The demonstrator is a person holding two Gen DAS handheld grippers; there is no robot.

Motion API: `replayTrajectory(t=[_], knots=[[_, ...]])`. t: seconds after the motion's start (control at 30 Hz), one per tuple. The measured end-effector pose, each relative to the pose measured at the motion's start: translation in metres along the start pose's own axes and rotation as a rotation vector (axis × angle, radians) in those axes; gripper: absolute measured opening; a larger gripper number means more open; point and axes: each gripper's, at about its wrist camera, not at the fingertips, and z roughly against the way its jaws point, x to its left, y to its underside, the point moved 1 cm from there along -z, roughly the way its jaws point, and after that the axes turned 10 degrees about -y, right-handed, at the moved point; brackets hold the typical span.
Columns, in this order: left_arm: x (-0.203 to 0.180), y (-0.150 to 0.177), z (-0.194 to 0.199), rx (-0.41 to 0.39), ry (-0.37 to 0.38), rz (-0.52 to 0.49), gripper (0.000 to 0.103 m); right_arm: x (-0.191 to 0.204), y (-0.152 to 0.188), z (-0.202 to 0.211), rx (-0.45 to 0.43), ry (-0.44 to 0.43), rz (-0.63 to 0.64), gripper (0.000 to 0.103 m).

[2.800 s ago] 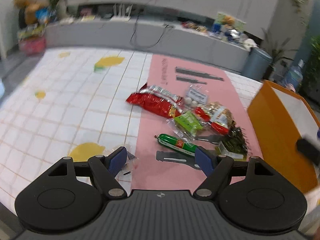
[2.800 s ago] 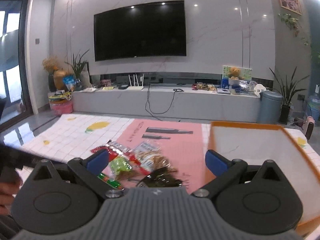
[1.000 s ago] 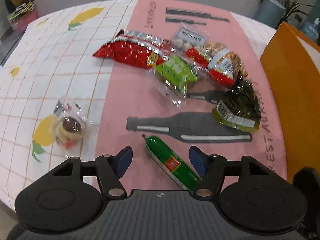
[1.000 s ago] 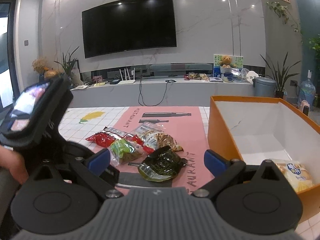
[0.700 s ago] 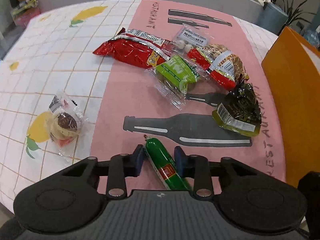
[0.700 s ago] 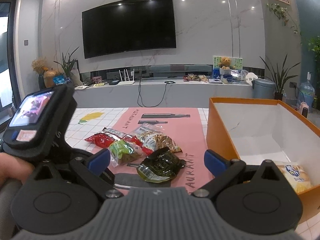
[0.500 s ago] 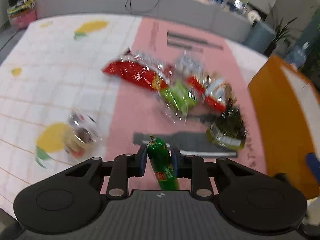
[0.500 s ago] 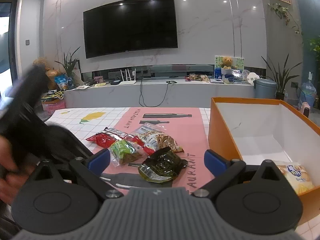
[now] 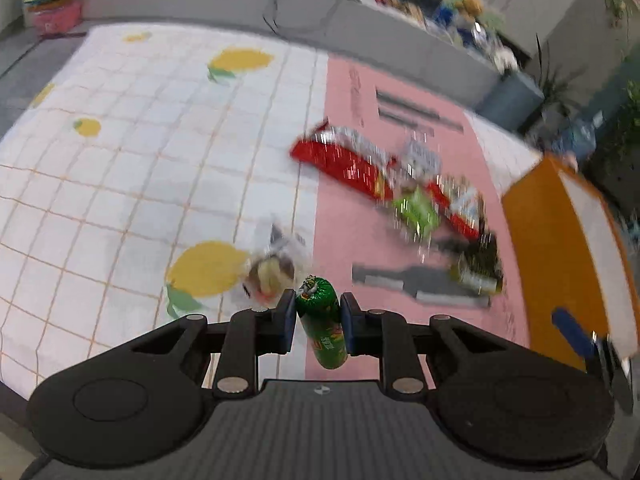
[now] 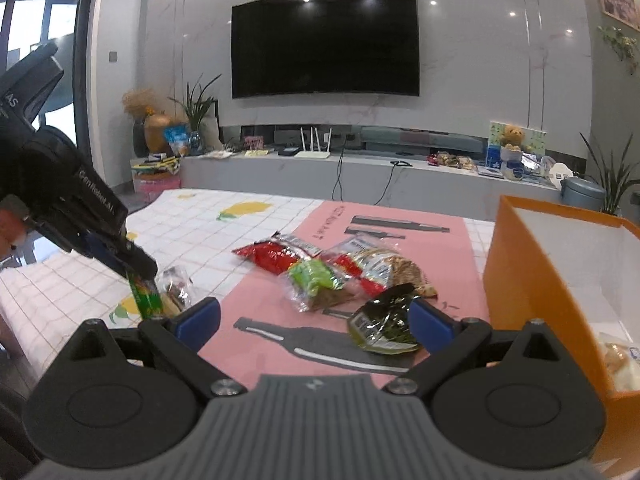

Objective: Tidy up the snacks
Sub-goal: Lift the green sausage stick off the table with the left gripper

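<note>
My left gripper [image 9: 318, 322] is shut on a green sausage stick [image 9: 322, 326], held off the table; the right wrist view shows that sausage [image 10: 145, 298] hanging below the left gripper [image 10: 134, 266] at the left. A pile of snack packets lies on the pink mat: a red bag [image 10: 272, 256], a light green packet [image 10: 314, 276], a nut bag [image 10: 384, 266] and a dark green packet [image 10: 384, 322]. A clear-wrapped cake [image 10: 176, 284] sits on the white cloth. My right gripper [image 10: 314, 316] is open and holds nothing. The orange box [image 10: 516, 280] stands at the right.
A snack pack [image 10: 618, 360] lies inside the orange box. The checked white tablecloth [image 9: 120, 184] with lemon prints spreads to the left. A grey TV bench [image 10: 360, 178] runs behind the table, with a bin [image 10: 582, 194] and plants at its right end.
My left gripper closed on the green sausage stick and lifted it off the pink mat, swinging back and left. The right gripper stayed open and shifted only slightly.
</note>
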Motion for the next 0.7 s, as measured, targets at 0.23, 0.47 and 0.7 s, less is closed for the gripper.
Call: replayTrajectory(t=[0.23, 0.47, 0.7], knots=[[-0.041, 0.011, -0.013, -0.007, -0.042, -0.092, 0.025, -0.003, 0.001, 0.002, 0.008, 0.04, 0.009, 0.098], [-0.077, 0.021, -0.049, 0.015, -0.052, -0.137, 0.024, -0.021, -0.004, 0.015, -0.032, 0.059, -0.068, 0.098], [-0.069, 0.039, -0.049, -0.037, -0.063, -0.115, 0.058, -0.02, -0.01, 0.02, -0.058, 0.077, -0.01, 0.098]])
